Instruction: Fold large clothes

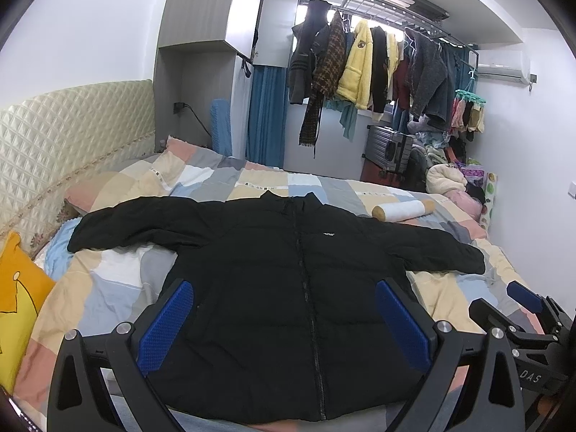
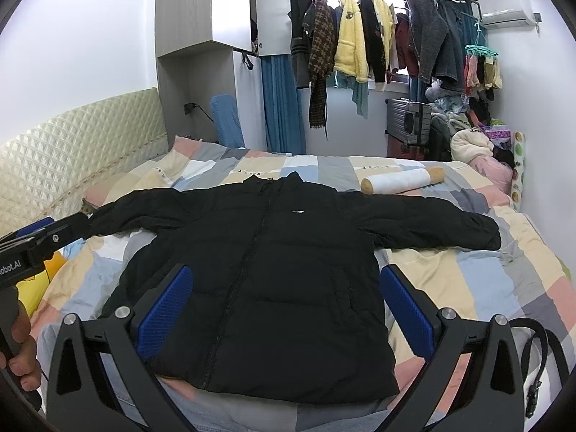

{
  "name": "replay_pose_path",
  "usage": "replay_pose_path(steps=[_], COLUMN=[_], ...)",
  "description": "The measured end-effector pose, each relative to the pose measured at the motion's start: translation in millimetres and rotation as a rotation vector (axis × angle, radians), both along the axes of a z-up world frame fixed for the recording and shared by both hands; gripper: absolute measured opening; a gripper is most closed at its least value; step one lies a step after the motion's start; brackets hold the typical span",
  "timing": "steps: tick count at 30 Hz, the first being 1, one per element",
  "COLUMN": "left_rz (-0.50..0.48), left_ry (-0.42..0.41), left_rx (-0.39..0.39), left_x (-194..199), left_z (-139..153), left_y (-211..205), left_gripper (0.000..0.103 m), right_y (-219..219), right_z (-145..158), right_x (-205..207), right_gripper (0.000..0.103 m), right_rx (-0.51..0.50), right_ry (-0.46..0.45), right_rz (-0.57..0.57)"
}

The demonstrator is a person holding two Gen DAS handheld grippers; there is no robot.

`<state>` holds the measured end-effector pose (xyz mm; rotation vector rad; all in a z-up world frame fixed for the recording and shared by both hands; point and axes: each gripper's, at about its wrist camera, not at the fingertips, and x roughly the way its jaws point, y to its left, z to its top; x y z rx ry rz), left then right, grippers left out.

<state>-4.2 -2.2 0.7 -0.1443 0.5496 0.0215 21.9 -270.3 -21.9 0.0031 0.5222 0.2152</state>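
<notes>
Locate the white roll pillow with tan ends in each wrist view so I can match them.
Left wrist: the roll pillow lies right of centre, beyond the black jacket.
Right wrist: the roll pillow lies right of centre, past the jacket's shoulder.
Shared landmark: the yellow fleece hanging on the rack.

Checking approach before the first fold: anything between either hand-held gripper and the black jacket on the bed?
Nothing visible. The black jacket lies spread flat on the bed, sleeves out. The left hand-held gripper and right hand-held gripper hang open directly over it. The rolled bolster lies beyond the collar, clear of both.
</notes>
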Motion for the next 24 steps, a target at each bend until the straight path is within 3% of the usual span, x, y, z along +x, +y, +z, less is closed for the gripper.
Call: replay_pose_path(steps=[18,24], left_rz=[0.000,0.001], left_ry=[0.007,0.005], left_rx=[0.016,0.017], left_x=[0,2], left_z=[6,-4], left_y=[6,1], left_gripper=[0.102,0.102], right_y=[-2,-5], right_z=[-5,-5], right_x=[2,1], right_gripper=[0.103,0.103], right_rx=[0.001,0.002], right_ry=[0.003,0.004], right_rz=[-0.011,-0.013])
